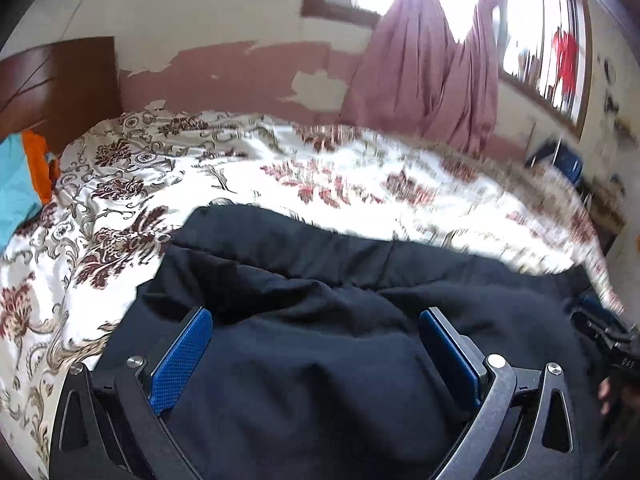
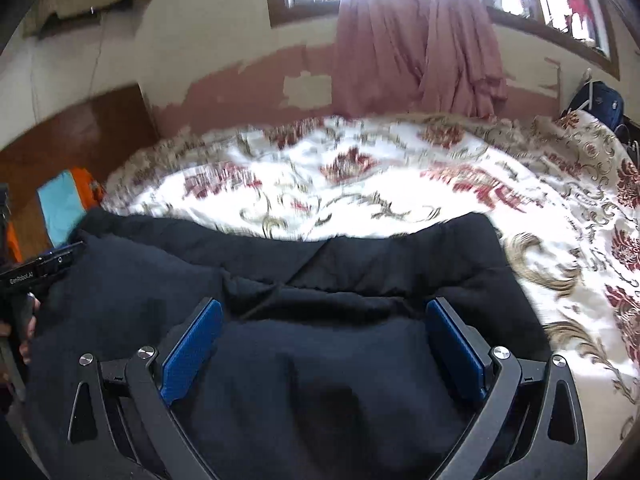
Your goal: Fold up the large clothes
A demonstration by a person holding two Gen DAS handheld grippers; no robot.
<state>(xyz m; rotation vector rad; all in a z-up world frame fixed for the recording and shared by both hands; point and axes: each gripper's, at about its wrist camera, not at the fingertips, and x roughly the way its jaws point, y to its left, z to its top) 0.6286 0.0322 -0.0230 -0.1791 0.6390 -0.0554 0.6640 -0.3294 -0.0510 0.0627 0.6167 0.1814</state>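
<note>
A dark navy fabric garment (image 1: 320, 320) lies on the floral-patterned bed (image 1: 280, 168). The left gripper (image 1: 316, 356) and right gripper (image 2: 324, 344) hover spread wide over it, seemingly ready to pinch its near folds.

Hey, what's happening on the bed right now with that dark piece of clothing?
A person is working on a large black garment spread on a bed covered by a floral bedspread, with a handheld gripper in each hand. The left gripper and the right gripper are both open, their blue fingers spread over the near part of the cloth without pinching it. The garment lies rumpled and looks partly folded, though blur makes that hard to confirm.
</note>
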